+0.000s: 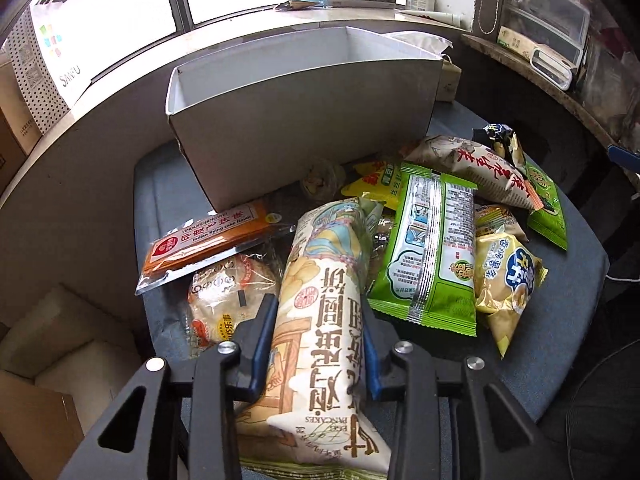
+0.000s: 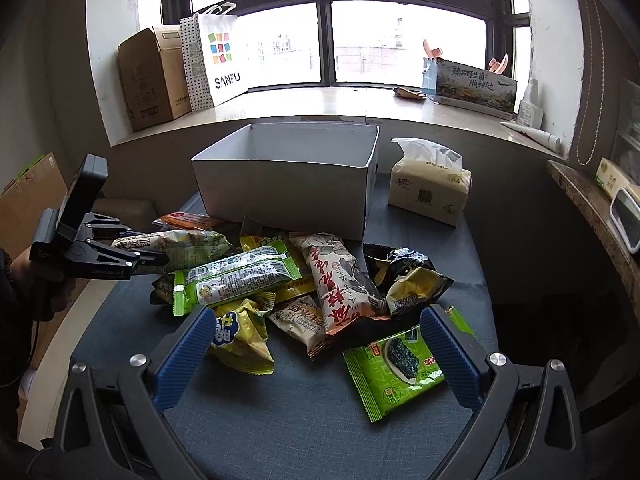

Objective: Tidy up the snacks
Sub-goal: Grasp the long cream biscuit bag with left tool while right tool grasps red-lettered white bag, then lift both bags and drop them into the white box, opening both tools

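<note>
A heap of snack packets lies on the blue-grey table (image 2: 300,420) in front of an open white box (image 1: 304,120) (image 2: 280,184). My left gripper (image 1: 318,308) (image 2: 160,259) is shut on a long cream egg pancakes bag (image 1: 320,280) (image 2: 180,242), which runs lengthwise between its blue pads at the heap's left side. My right gripper (image 2: 319,316) hangs open over the near side of the heap and holds nothing. A green seaweed packet (image 2: 394,372) lies by its right finger and a yellow chips bag (image 2: 240,340) (image 1: 508,280) by its left.
Also in the heap are a long green packet (image 1: 428,248) (image 2: 236,280), a white bag with red lettering (image 1: 480,168) (image 2: 340,280), an orange flat pack (image 1: 208,240) and a round cake packet (image 1: 228,292). A tissue pack (image 2: 428,192) stands right of the box. The windowsill holds cartons and bags.
</note>
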Demonstrator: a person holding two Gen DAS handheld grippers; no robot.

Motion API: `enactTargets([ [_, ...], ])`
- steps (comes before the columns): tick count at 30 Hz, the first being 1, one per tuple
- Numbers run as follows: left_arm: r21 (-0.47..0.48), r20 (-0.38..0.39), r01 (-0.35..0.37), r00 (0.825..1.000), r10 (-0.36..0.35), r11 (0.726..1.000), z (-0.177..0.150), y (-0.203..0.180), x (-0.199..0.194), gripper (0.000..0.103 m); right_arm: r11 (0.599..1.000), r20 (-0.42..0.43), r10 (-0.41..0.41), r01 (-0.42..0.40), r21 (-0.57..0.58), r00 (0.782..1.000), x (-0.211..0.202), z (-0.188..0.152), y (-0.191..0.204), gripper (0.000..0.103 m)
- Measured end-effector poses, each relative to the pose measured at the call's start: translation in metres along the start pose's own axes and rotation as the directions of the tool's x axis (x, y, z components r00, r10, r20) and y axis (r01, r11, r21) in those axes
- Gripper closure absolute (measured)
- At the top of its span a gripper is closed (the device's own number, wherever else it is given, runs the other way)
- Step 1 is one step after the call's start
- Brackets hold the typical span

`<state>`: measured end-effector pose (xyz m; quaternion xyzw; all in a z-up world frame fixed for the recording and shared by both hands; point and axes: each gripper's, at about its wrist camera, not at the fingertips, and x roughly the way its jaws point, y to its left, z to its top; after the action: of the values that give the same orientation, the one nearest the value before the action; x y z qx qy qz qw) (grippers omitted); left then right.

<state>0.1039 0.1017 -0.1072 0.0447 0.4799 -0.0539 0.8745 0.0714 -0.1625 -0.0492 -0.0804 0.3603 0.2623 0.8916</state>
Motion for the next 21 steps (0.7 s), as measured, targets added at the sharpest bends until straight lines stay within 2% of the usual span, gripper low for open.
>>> enactTargets([
  [5, -0.095, 0.132, 0.035, 0.991, -0.022, 0.995, -0.021, 0.005, -0.043, 0.063, 0.998, -0.051, -0.010, 0.007, -0.054, 0.999, 0.035, 0.014, 0.000, 0.000],
  [10, -0.216, 0.274, 0.080, 0.961, -0.018, 0.973, -0.044, 0.007, -0.078, 0.063, 0.994, -0.121, -0.001, -0.012, -0.113, 0.993, 0.099, 0.038, -0.004, 0.000],
  [12, -0.241, 0.308, 0.092, 0.951, -0.014, 0.966, -0.053, 0.005, -0.088, 0.063, 0.991, -0.172, -0.030, 0.007, -0.132, 0.985, 0.128, 0.045, -0.008, 0.011],
  [14, -0.259, 0.332, 0.096, 0.943, -0.005, 0.961, -0.060, 0.005, -0.097, 0.063, 0.991, -0.233, -0.041, 0.009, -0.136, 0.972, 0.152, 0.046, -0.012, 0.027],
  [17, -0.278, 0.348, 0.106, 0.938, -0.003, 0.955, -0.064, 0.006, -0.099, 0.063, 0.990, -0.296, -0.017, -0.025, -0.136, 0.955, 0.176, 0.041, -0.015, 0.031],
  [18, -0.282, 0.351, 0.110, 0.936, -0.004, 0.953, -0.063, 0.006, -0.099, 0.063, 0.989, -0.301, -0.016, -0.029, -0.145, 0.954, 0.179, 0.039, -0.014, 0.035],
  [19, -0.288, 0.355, 0.115, 0.935, -0.006, 0.951, -0.063, 0.007, -0.098, 0.063, 0.987, -0.308, -0.017, -0.033, -0.158, 0.951, 0.180, 0.038, -0.011, 0.057],
  [21, -0.300, 0.365, 0.126, 0.931, -0.008, 0.946, -0.061, 0.007, -0.098, 0.063, 0.990, -0.314, -0.010, -0.035, -0.137, 0.949, 0.175, 0.038, -0.012, 0.063],
])
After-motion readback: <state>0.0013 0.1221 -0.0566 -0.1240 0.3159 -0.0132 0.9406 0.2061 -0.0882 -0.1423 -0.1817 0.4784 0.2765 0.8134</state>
